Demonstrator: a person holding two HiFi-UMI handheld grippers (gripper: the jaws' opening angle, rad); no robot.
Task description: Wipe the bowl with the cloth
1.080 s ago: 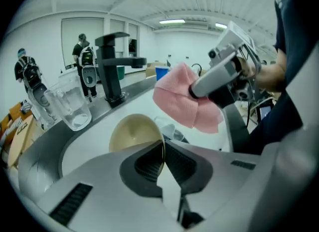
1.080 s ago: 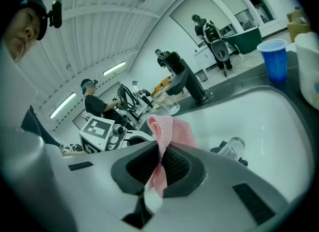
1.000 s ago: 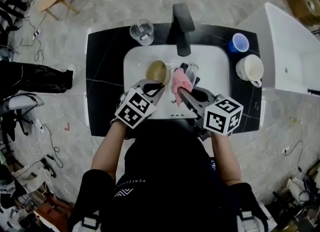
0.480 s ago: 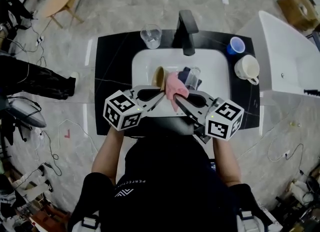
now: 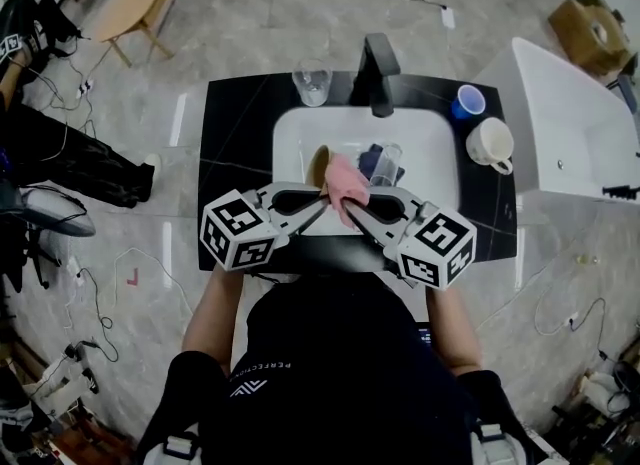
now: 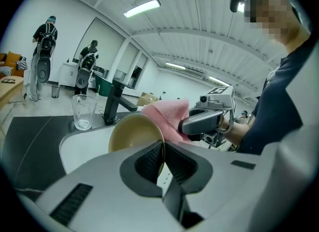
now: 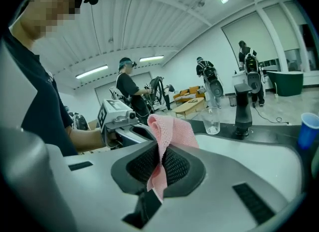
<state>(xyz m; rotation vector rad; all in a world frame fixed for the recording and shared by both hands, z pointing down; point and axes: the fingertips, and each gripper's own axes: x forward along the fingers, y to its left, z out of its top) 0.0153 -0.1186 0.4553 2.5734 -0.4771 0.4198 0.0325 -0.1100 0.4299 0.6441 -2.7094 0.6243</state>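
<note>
Sink (image 5: 288, 139), bowl (image 5: 318, 160) beside pink cloth (image 5: 347, 183)

Head view looks steeply down; gripper views face each other, sharing the cloth (image 6: 165, 115).

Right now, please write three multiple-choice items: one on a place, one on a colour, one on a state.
1. Where is the blue cup? A. in the sink B. on the counter, right of the faucet C. on the floor
2. What colour is the cloth? A. pink B. green C. white
3. The left tool is: A. open B. shut on the cloth C. shut on the rim of the bowl
1 B: it stands on the black counter. 2 A: pink in both tool views. 3 C: its jaws pinch the rim.
</note>
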